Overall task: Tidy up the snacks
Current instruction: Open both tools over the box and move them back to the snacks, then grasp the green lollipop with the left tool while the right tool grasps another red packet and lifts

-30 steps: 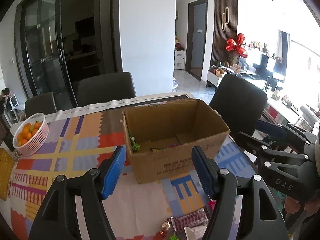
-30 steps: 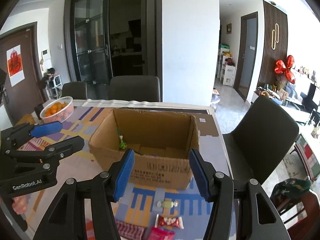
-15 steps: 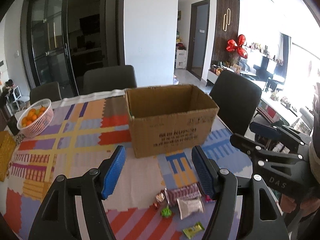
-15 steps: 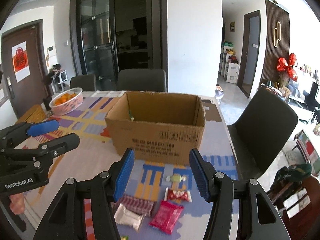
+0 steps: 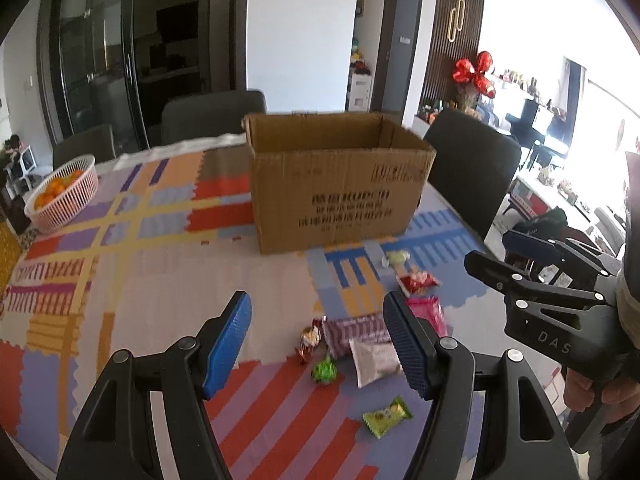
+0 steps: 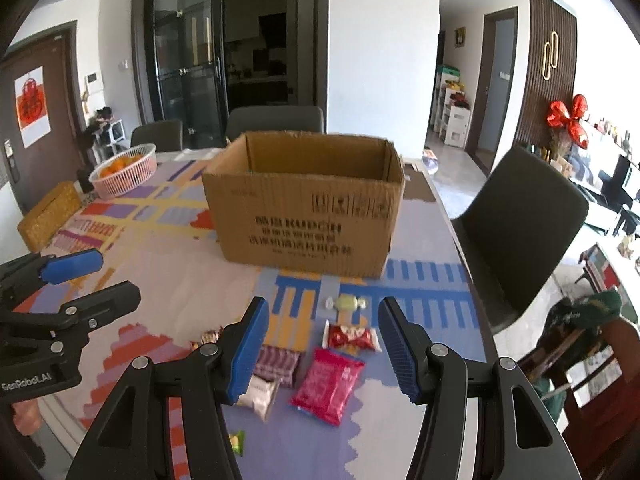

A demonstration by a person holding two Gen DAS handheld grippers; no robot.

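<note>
Cardboard box [image 6: 304, 216] sits farther off than before; more snacks [image 6: 328, 384] visible — none gripped.

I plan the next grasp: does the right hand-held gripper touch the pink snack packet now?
Apart. In the right wrist view the right hand-held gripper hangs open above the pink snack packet, which lies flat on the tablecloth.

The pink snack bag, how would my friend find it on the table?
Find the big cardboard box on the colourful tablecloth. In front of it lies a small pile of snacks. The pink snack bag is the largest, bright pink and flat, just below the little red and white packet.
</note>
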